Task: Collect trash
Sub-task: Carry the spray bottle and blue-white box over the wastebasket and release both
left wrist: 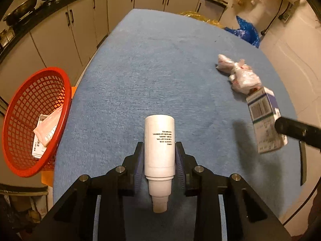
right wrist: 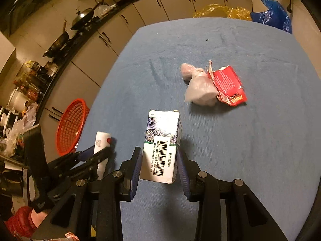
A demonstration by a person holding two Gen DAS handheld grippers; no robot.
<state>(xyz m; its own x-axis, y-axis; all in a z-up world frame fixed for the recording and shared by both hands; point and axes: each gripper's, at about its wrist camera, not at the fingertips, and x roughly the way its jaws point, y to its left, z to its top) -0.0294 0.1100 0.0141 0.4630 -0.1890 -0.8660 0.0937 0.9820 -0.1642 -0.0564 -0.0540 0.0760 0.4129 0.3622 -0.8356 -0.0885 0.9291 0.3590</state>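
Note:
My left gripper [left wrist: 159, 156] is shut on a white plastic bottle [left wrist: 159, 144], its cap end pointing back toward the camera, above the blue table cloth [left wrist: 160, 70]. The right wrist view shows that gripper [right wrist: 100, 152] and the bottle [right wrist: 101, 140] at lower left. My right gripper [right wrist: 159, 160] is shut on a white and green medicine box [right wrist: 162, 146] with a barcode; the pads press its sides. The left wrist view catches that box [left wrist: 264, 120] at the right edge, lifted off the cloth. A crumpled clear plastic bag [right wrist: 198, 88] and a torn red packet [right wrist: 228, 86] lie further out on the table.
A red mesh basket [left wrist: 38, 120] stands off the table's left edge with paper packets [left wrist: 46, 132] inside; it also shows as the red basket [right wrist: 70, 124] in the right wrist view. Kitchen cabinets [left wrist: 84, 20] with woks run along the left. Blue and yellow bags [right wrist: 270, 14] lie beyond the far edge.

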